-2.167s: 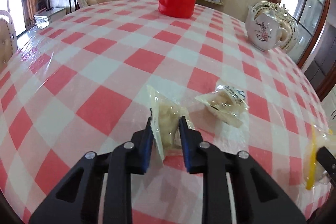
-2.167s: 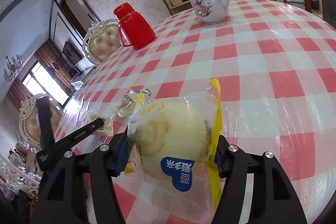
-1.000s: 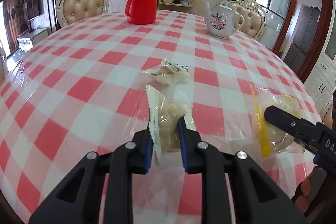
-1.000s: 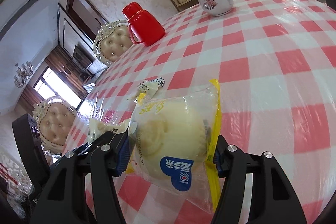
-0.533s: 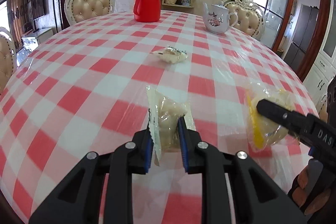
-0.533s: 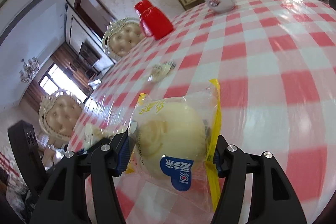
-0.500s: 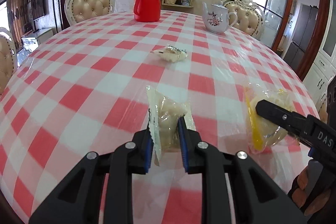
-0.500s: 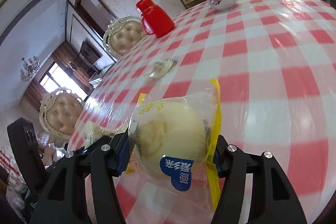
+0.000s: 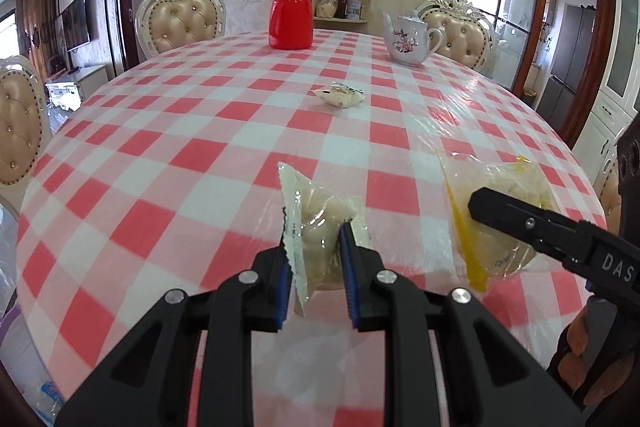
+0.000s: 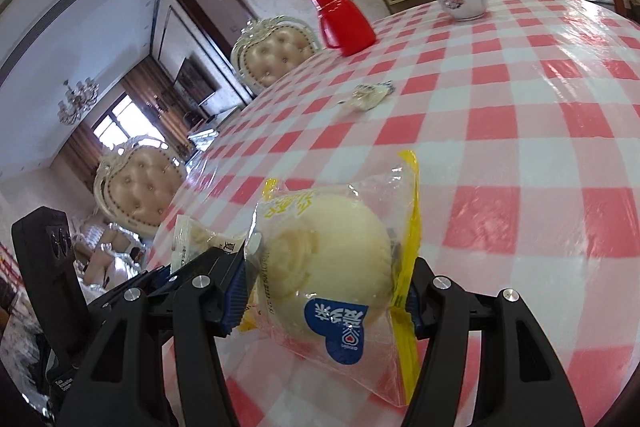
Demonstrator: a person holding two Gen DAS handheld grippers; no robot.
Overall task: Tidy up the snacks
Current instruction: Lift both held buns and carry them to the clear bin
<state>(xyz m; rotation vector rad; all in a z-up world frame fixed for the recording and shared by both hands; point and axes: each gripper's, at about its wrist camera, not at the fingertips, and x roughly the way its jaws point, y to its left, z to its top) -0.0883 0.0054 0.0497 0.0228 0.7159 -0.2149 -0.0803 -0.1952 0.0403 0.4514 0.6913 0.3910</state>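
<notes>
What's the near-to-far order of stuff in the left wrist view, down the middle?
Left tool shut on a small clear snack pack → loose snack pack on the checkered table → red thermos.

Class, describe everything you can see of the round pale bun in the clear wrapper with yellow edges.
The round pale bun in its clear wrapper with yellow edges looks soft and domed, with a swirl pressed into its left side. The glossy, crinkled plastic carries a blue heart-shaped label with white characters near the bottom. It stands roughly upright, clamped on both sides by the right gripper, over the near edge of the red-and-white checked table.
</notes>
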